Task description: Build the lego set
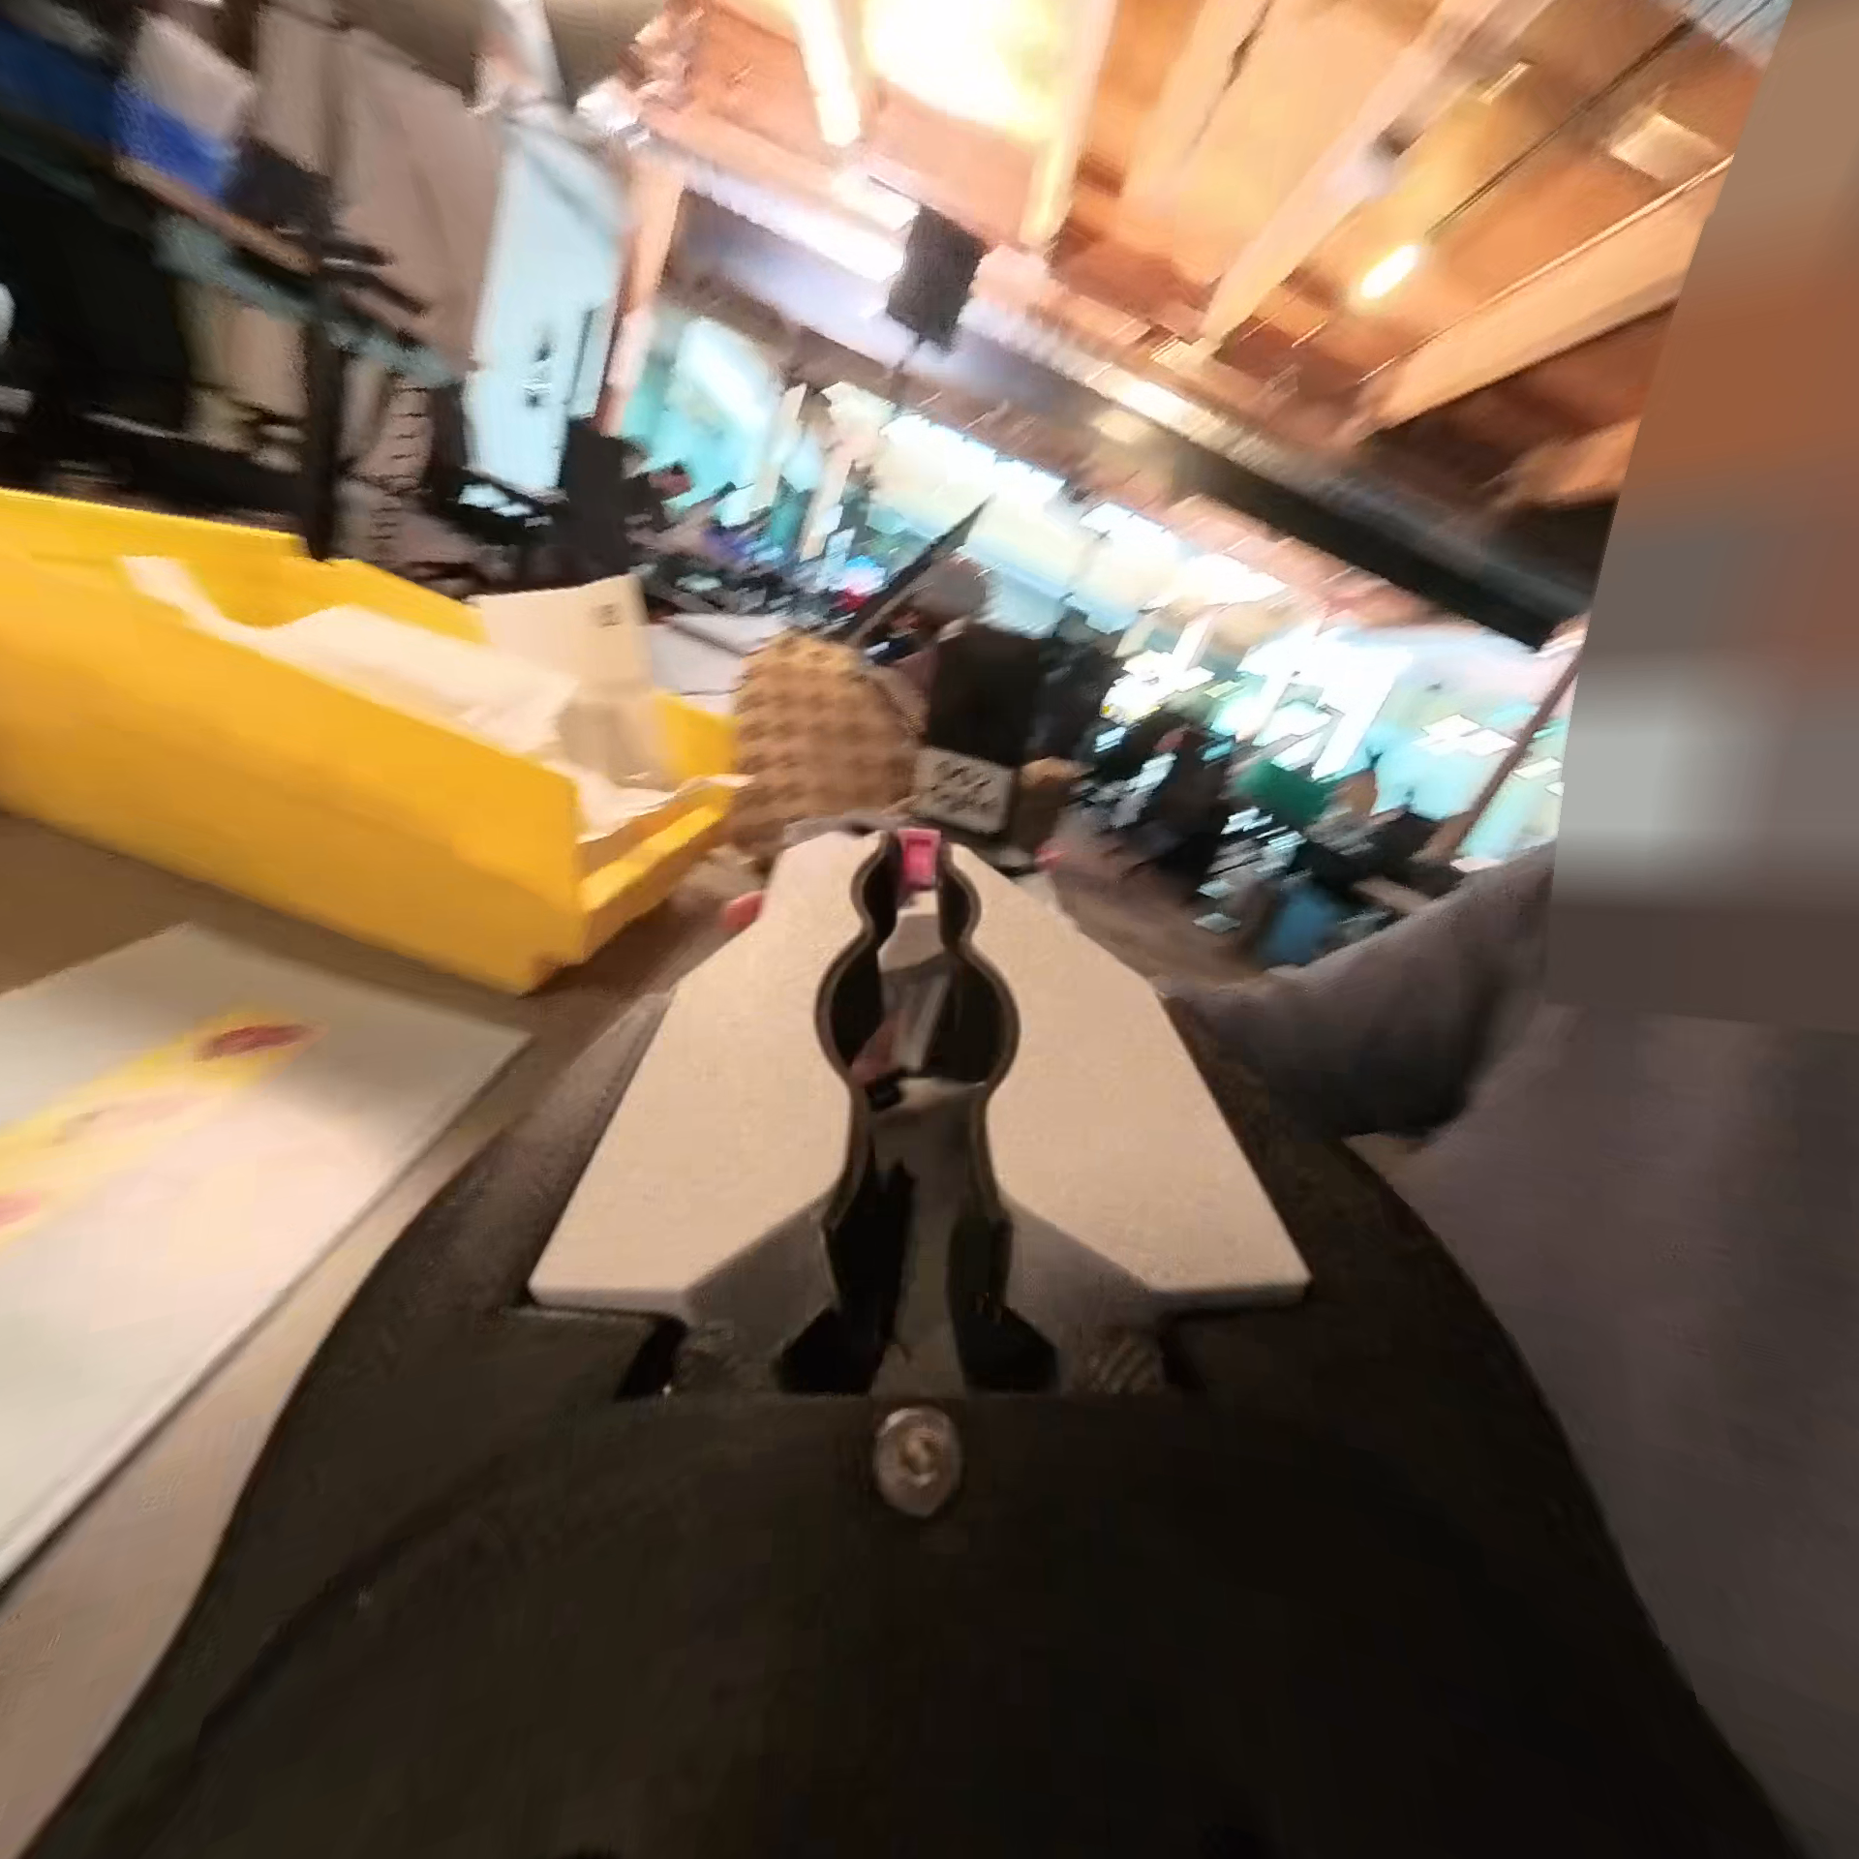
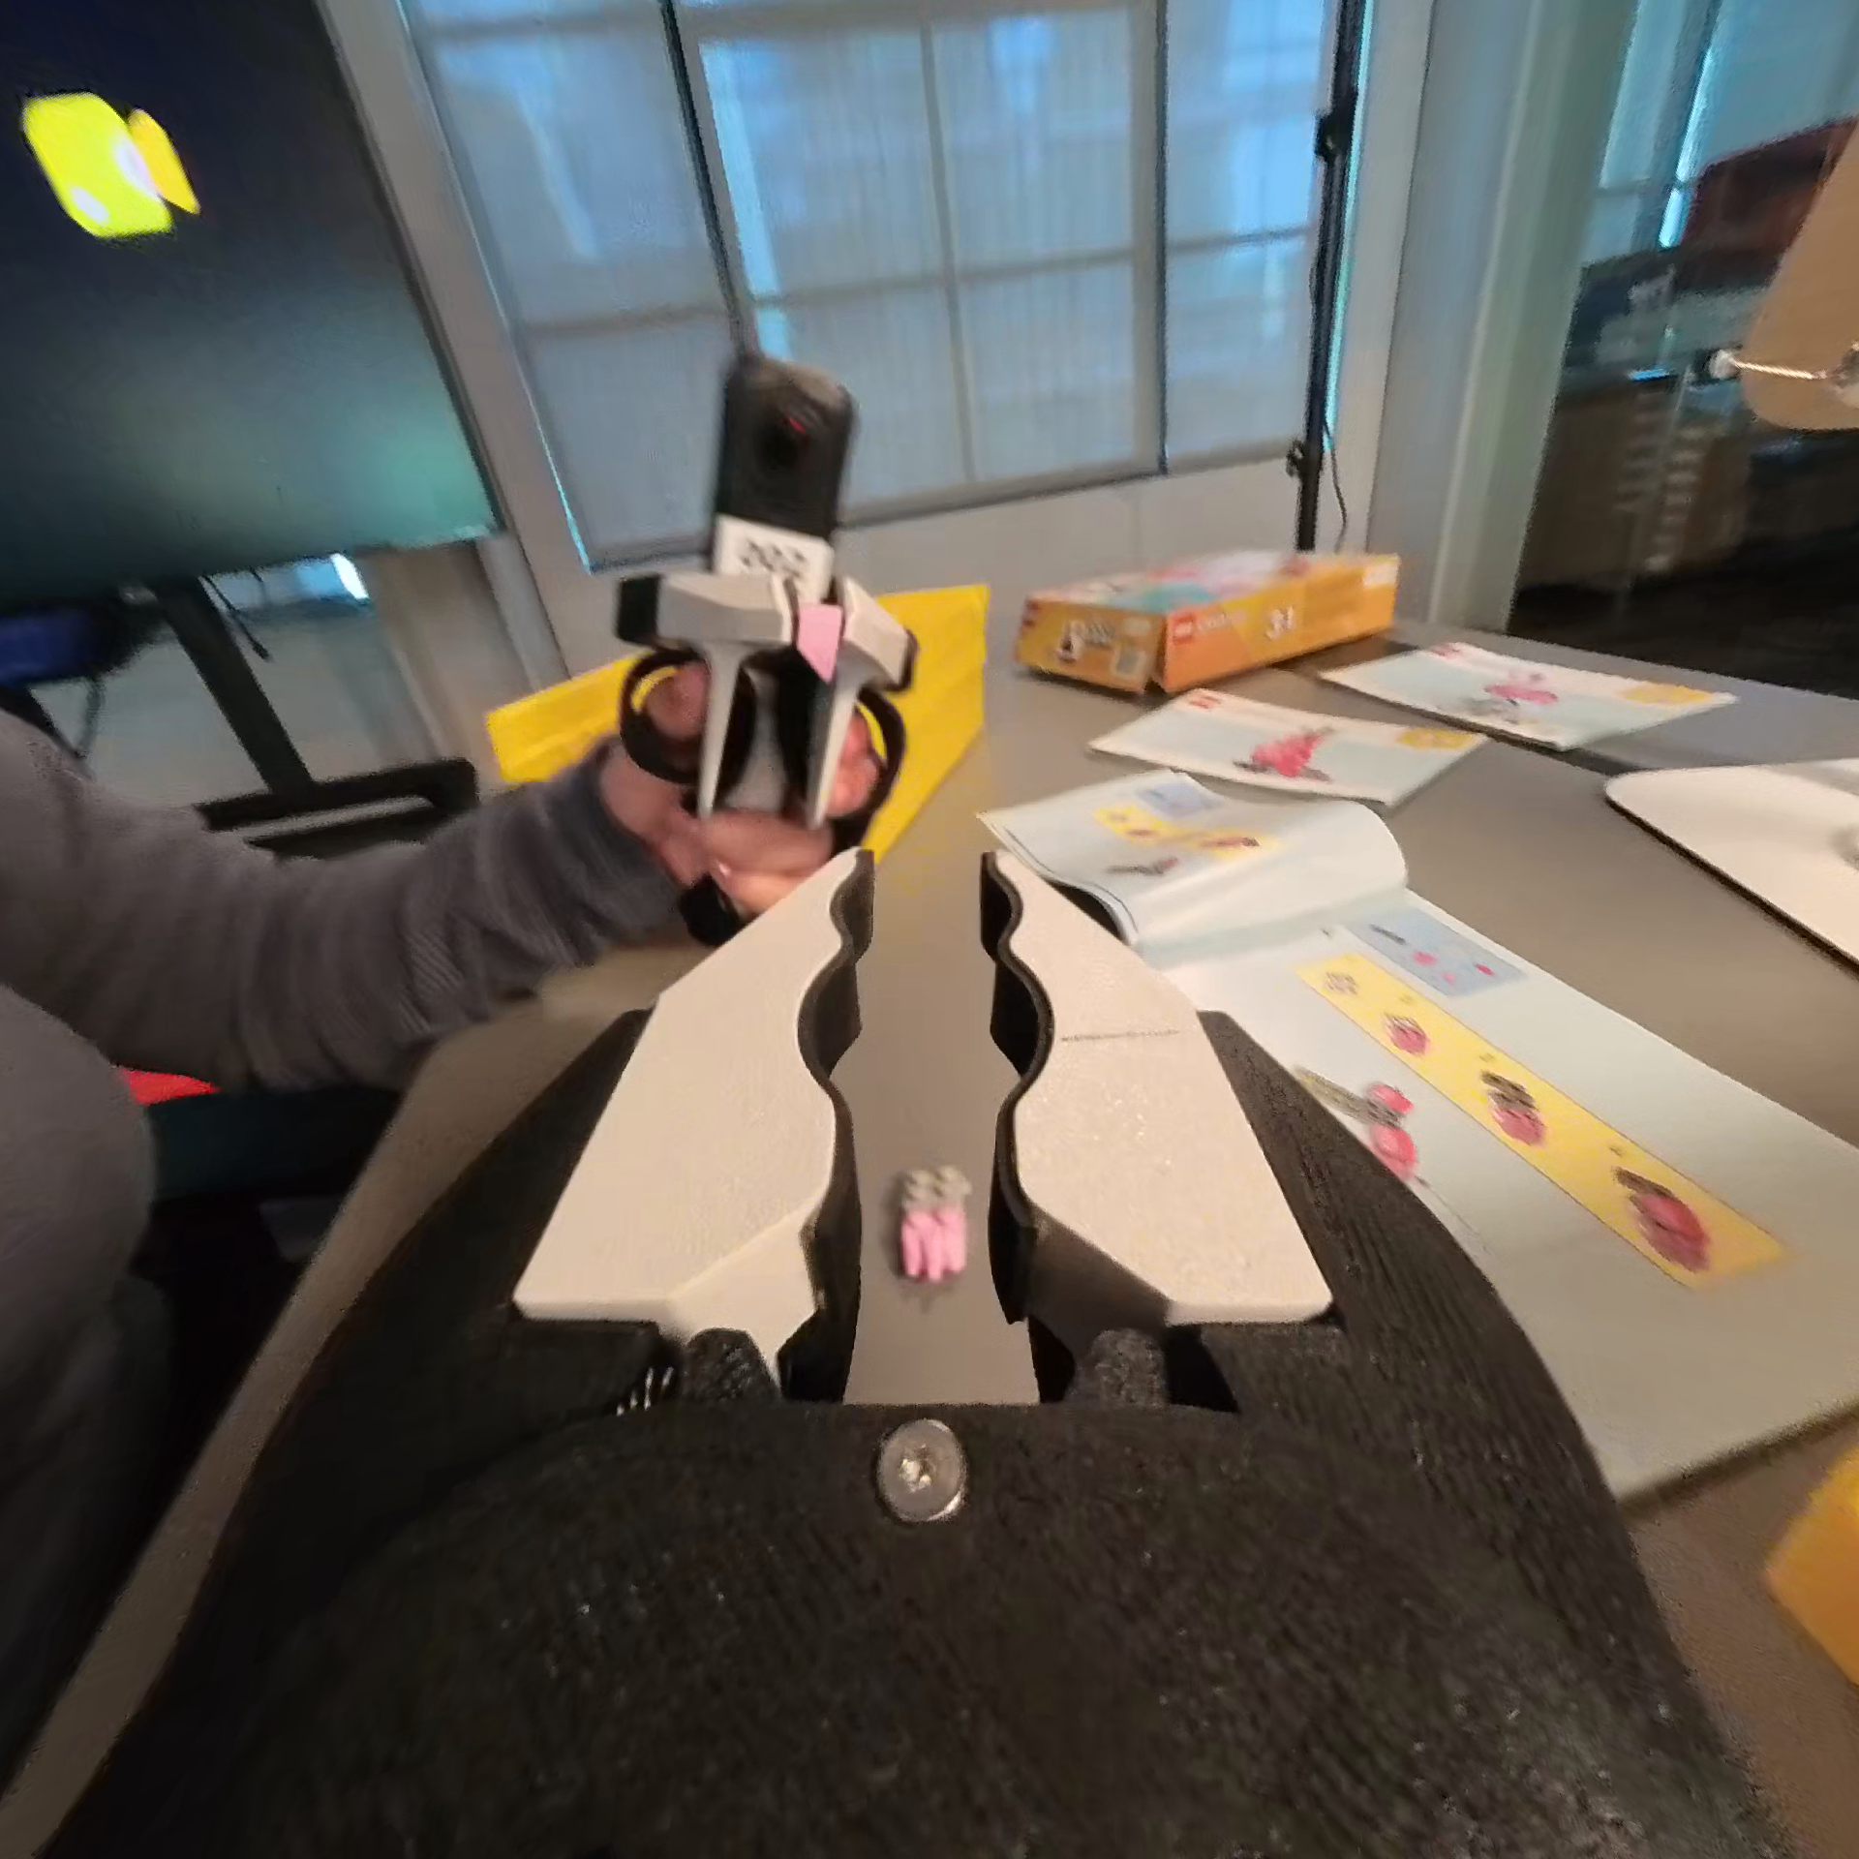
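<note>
1. Left wrist view, and it's pretty blurry. The left gripper [image 1: 917,855] is raised off the table and tilted, with its fingers clamped together on a small pink piece [image 1: 917,857] right at the tips. You can see the piece poking up between the two pads.
2. Same view, off to the left there's a yellow bin [image 1: 302,765] with white paper inside it, sitting on the grey table [image 1: 604,966]. A woven tan basket-looking thing [image 1: 820,744] is just past the bin's end. An open booklet [image 1: 201,1157] lies flat at the lower left.
3. Right wrist view, sharper. The right gripper [image 2: 925,885] hangs low over the table [image 2: 1509,875] with its fingers spread apart and bare, only tabletop showing between them.
4. Down on the table, in the gap near the base of those fingers, sits a little pink and grey brick cluster [image 2: 934,1232]. The pads aren't touching it.
5. Farther back on the left, a hand [image 2: 744,835] in a grey sleeve holds the other gripper up in the air, pink piece [image 2: 817,644] pinched at its tips.
6. To the right: open instruction booklets [image 2: 1257,865], two more leaflets [image 2: 1288,744] beyond, and an orange box [image 2: 1207,619] at the far edge.
</note>
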The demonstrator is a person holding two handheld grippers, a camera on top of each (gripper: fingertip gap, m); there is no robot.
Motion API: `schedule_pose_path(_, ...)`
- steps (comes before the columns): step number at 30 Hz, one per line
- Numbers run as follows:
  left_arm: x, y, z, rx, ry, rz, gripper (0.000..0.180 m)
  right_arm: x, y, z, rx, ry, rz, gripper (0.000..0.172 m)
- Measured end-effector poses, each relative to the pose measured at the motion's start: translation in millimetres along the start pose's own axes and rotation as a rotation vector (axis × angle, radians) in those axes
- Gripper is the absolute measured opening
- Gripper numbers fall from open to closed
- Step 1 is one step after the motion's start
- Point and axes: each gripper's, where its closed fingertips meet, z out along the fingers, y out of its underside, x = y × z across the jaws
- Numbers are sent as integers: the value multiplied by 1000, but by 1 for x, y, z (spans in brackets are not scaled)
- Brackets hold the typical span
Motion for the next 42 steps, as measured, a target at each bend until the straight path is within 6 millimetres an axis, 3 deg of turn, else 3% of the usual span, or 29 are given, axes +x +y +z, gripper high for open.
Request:
schedule_pose_path(3, 21, -5, 2, 103, 220, -146, 5, -18, -10, 2, 76, -110, 93, 17)
schedule_pose_path(7, 25, 2, 5, 119, 314, -211, 5, -29, -20, 1, 142, -195, 178, 15)
schedule_pose_path(16, 26, 7, 6, 130, 383, -314, 5, -41, -35, -4, 174, 64, -463, 21)
schedule_pose_path(21, 27, 20, 12, 54, 392, -351, 5, -50, -28, 0, 109, 189, -884, 23)
schedule_pose_path(29, 22, 31, 15, -13, 343, -343, 5, -41, -17, 0, 9, 210, -950, 11)
schedule_pose_path(33, 1, 46, 11, -140, 198, -248, 5, -26, -1, -2, -119, 185, -946, 10)
schedule_pose_path(37, -48, 79, -13, -407, -102, -75, 18, 0, 47, -18, -465, 94, -818, 11)
schedule_pose_path(42, -54, 123, -20, -732, -152, 38, 46, 2, 84, -40, -713, -5, -656, 11)
